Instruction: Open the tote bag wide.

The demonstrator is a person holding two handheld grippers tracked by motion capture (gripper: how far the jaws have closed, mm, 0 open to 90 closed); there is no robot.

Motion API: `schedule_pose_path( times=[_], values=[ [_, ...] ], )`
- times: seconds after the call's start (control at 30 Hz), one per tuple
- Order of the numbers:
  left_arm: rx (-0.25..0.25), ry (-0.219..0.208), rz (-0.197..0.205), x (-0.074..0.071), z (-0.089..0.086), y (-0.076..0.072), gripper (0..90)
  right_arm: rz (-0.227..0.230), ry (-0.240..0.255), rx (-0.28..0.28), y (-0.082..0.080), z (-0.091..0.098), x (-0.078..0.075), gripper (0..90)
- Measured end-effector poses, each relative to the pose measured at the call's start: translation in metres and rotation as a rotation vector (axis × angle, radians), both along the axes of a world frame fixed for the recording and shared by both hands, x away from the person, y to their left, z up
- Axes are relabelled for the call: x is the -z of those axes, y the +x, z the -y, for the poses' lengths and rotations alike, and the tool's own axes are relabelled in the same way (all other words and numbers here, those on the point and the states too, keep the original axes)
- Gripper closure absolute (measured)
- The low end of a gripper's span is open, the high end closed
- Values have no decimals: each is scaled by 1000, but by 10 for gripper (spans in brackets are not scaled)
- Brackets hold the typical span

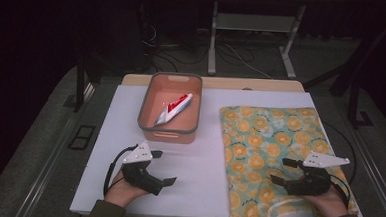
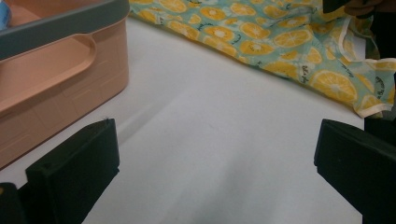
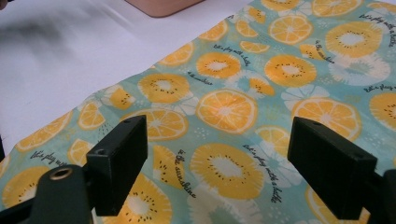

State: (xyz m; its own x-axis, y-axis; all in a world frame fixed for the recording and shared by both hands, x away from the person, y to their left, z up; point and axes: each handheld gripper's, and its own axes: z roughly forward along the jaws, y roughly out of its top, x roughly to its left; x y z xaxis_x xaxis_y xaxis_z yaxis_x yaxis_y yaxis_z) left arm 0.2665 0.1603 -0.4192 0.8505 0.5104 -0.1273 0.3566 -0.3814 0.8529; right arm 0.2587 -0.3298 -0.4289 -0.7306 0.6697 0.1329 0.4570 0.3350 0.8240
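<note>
Two grippers work at one white board (image 1: pixel 188 163) laid over the table. The left gripper (image 1: pixel 165 168) rests near the board's front edge, jaws spread wide with nothing between them — its own view shows bare white surface in the gap. The right gripper (image 1: pixel 284 172) hovers over the near part of one cloth (image 1: pixel 274 143), a teal fabric printed with orange slices that lies flat on the board's right side, its front hem hanging past the edge by the person's right hand (image 1: pixel 326 201). Its jaws are wide apart too, with cloth under the gap but none of it pinched — the pads press on nothing.

One bin (image 1: pixel 168 132), salmon-coloured with a grey rim, stands at the back of the board, just left of the cloth and apart from it. Inside lies one packet (image 1: pixel 173 109), red and white, set at a slant across the floor of the bin. The left gripper view shows the bin's handle cut-out close on its left, the cloth farther off.
</note>
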Motion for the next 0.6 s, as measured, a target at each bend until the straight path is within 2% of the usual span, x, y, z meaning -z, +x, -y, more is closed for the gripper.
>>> schedule_pose_path(
  times=[0.17,0.4,0.53,0.6],
  values=[
    [5,-15,-6,0,5,1,0,1,5,-3,1,1,0,198],
    [36,-33,-29,4,27,5,6,7,-3,-7,1,-1,-1,197],
    [50,-45,-18,4,41,10,42,6,-9,-11,1,-3,0,197],
    [64,-58,-14,4,49,11,88,3,-14,-16,2,-4,1,197]
  ],
)
